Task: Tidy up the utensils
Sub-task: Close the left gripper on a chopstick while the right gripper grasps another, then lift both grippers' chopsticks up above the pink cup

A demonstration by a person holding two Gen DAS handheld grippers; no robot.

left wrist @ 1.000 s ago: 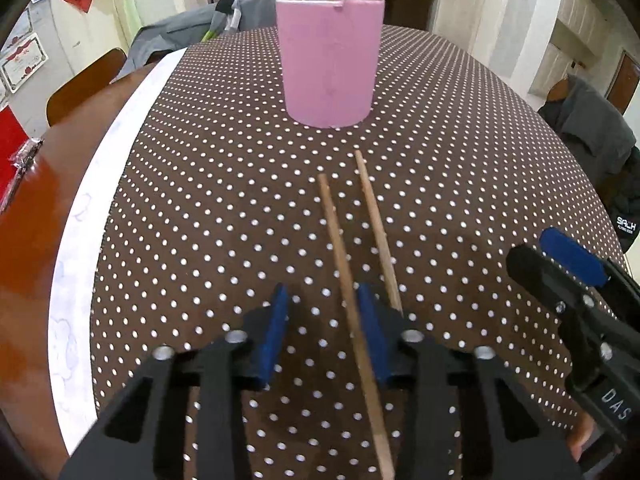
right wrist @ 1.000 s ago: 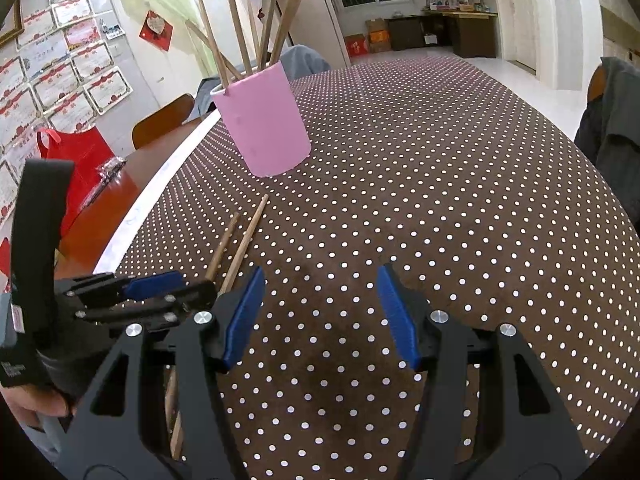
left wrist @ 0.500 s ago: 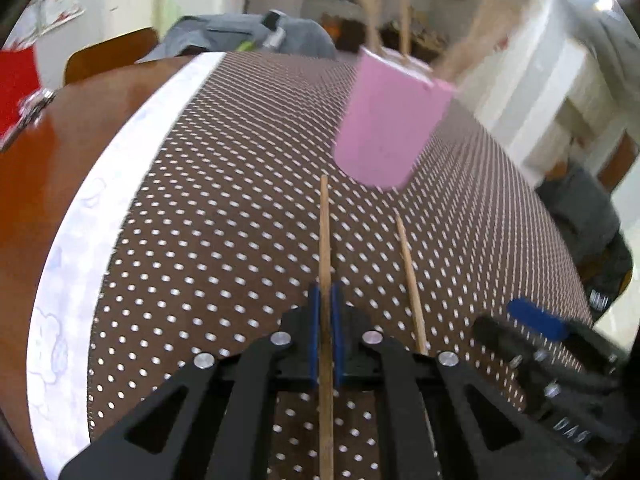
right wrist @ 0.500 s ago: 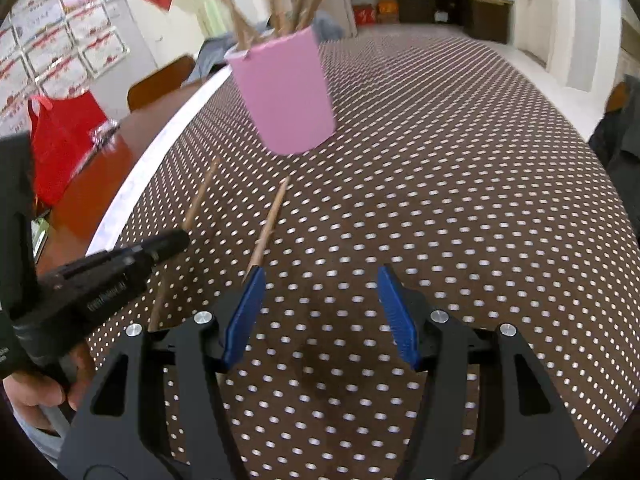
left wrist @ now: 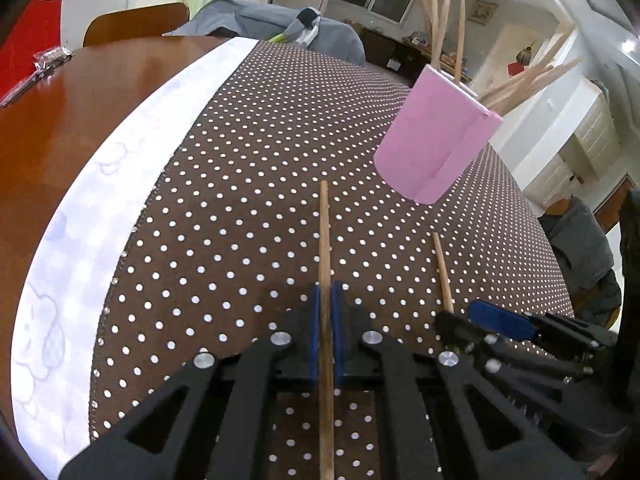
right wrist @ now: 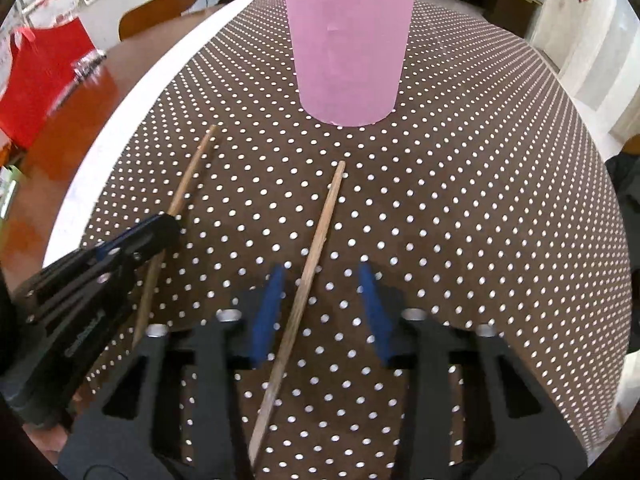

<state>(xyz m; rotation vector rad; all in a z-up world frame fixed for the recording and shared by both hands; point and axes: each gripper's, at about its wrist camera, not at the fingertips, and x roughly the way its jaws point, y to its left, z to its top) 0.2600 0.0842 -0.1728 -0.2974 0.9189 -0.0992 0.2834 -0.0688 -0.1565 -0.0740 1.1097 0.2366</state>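
Presently the left gripper (left wrist: 325,338) has its jaws clamped on one thin wooden chopstick (left wrist: 324,248). The right gripper (right wrist: 320,312), jaws just closing but not touching, straddles the second wooden chopstick (right wrist: 316,252), its long axis pointing toward the pink cylindrical holder (right wrist: 348,48) on the worktop.

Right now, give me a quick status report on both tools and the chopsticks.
Left tool shut on one chopstick. Right tool closing around the other chopstick, not gripping yet. Pink cup ahead, path clear.
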